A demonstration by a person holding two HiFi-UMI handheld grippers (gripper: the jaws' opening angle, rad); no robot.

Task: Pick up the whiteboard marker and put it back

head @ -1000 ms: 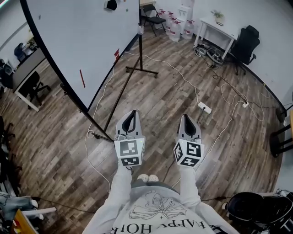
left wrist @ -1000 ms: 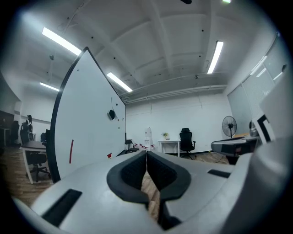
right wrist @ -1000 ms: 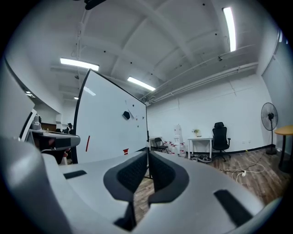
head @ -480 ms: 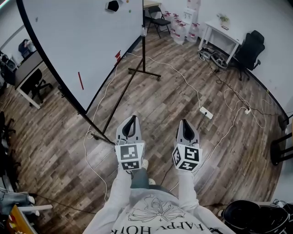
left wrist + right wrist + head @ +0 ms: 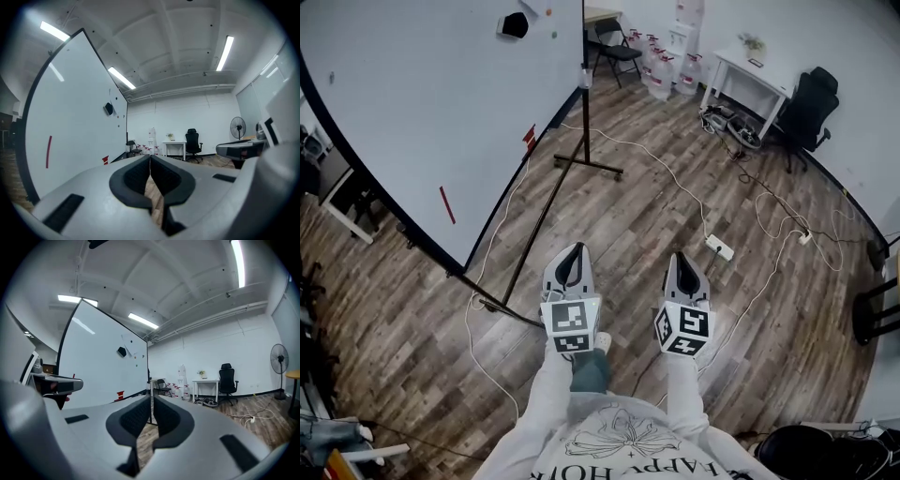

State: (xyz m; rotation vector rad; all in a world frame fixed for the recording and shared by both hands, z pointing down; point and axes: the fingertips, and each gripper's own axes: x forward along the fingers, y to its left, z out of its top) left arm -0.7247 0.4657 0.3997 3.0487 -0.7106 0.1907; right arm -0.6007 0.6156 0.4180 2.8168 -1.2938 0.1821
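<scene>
Above wood-plank floor, beside whiteboard: left gripper, right gripper both closed, empty; power strip ahead.

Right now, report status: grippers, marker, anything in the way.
Left gripper and right gripper shut, empty. Probable marker: red stick on whiteboard, untouched. Stand leg and power strip on floor ahead.

Wood-plank floor, white desk, black office chair, white wall.
</scene>
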